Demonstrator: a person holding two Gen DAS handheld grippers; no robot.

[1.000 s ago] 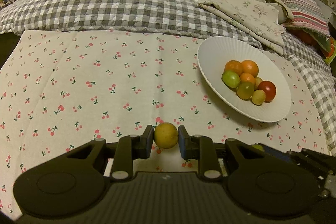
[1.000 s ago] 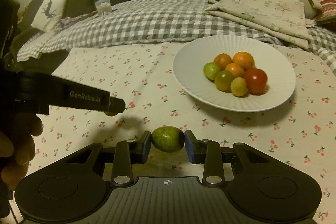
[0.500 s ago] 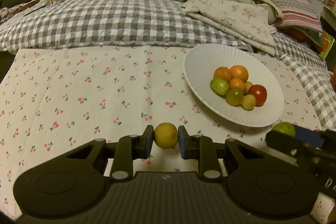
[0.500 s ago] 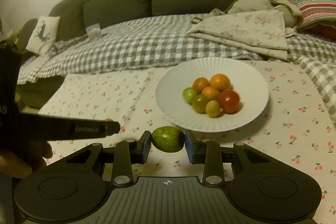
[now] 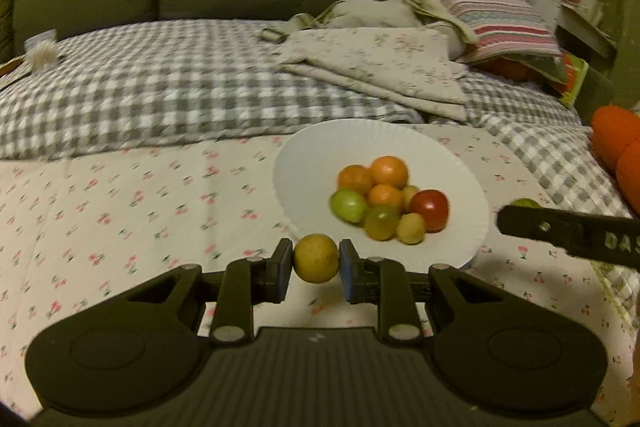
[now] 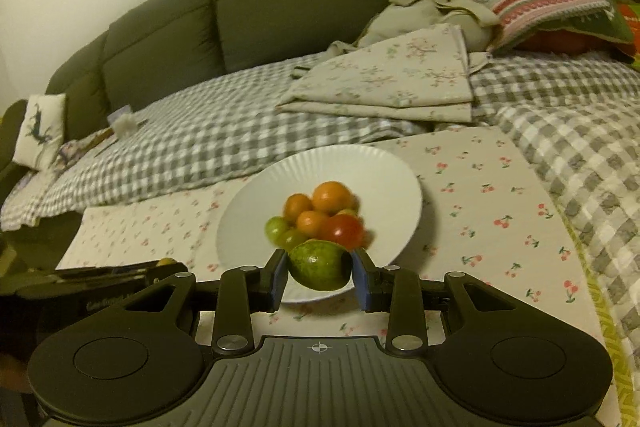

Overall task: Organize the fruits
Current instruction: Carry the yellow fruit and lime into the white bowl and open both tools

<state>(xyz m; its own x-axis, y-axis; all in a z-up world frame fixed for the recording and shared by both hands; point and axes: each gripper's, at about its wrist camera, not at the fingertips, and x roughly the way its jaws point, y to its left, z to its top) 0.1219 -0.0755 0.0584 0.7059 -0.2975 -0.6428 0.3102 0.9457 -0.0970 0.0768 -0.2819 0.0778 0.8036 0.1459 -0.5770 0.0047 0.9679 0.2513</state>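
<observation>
- Currently both hands look to be mid-carry toward the white plate [image 5: 460, 163]: the left gripper [image 5: 316, 259] is clamped on a yellow fruit [image 5: 316, 258], the right gripper [image 6: 319, 267] on a green fruit [image 6: 318, 265].
- Next, each fruit needs to be brought over bare plate surface and released gently, clear of the pile.
- On the plate sit orange fruits [image 5: 389, 171], green ones [image 5: 348, 205], a red tomato [image 5: 429, 209] and a small yellow fruit, bunched together.
</observation>
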